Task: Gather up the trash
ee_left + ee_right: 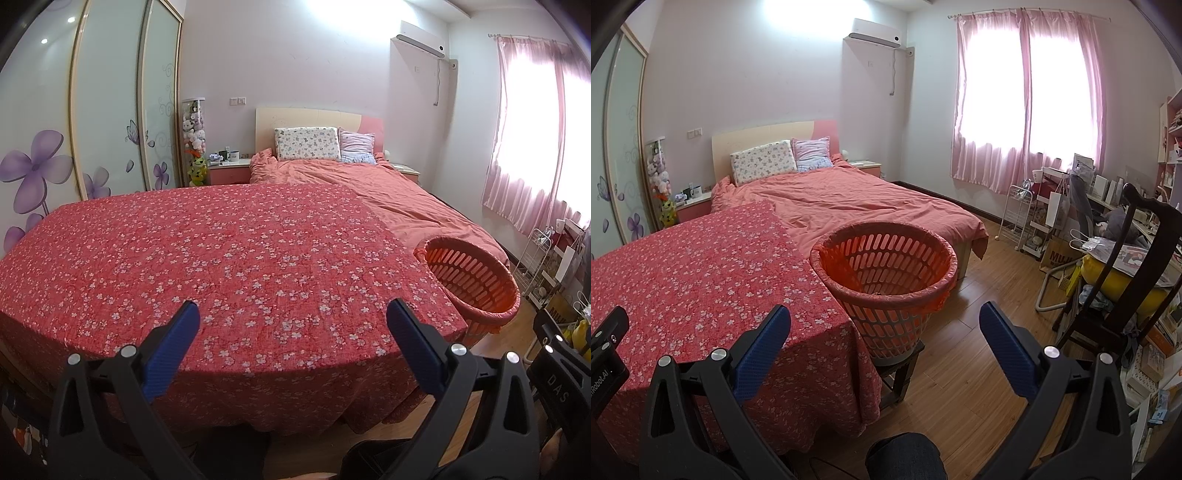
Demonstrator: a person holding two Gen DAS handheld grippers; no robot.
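Note:
An orange slotted basket (886, 273) lined with an orange bag stands on a small dark stool beside the table's right edge; it also shows in the left wrist view (472, 280). A table under a red flowered cloth (221, 266) fills the left wrist view and shows in the right wrist view (701, 266). No trash shows on the cloth. My left gripper (293, 314) is open and empty above the table's near edge. My right gripper (884, 314) is open and empty, short of the basket, over the table corner and floor.
A bed with a salmon quilt (857, 203) lies behind the table. A dark wooden chair (1126, 277) and cluttered shelves stand at the right. A wardrobe with purple flowers (55, 147) lines the left wall. Wooden floor (979, 295) runs right of the basket.

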